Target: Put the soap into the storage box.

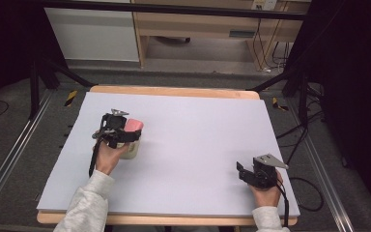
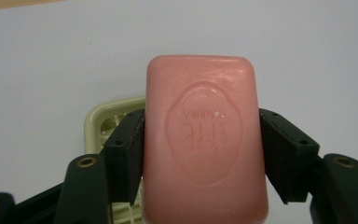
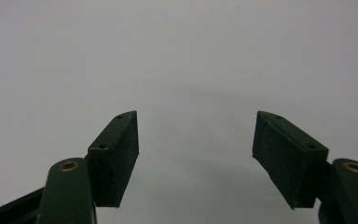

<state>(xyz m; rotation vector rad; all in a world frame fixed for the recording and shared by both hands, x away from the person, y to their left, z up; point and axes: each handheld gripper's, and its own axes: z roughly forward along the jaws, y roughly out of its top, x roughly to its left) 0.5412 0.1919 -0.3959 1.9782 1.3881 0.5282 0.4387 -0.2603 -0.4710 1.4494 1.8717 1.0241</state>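
left gripper [image 2: 200,144] clamped on pink soap bar [image 2: 205,140], right above cream soap dish [image 2: 103,122]. right gripper [image 3: 196,154] well off from dish, jaws wide apart, holding nothing.

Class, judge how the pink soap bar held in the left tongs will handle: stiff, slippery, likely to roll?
The soap bar likely stays stiff: it keeps its shape between the left tongs. Its smooth, slightly glossy face suggests it may slip. Its flat faces make rolling unlikely.

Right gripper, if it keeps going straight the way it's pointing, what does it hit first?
Nothing stands between or ahead of the open right gripper. It looks angled down at the bare white table cover, so it would probably meet that surface first, though depth is hard to judge.
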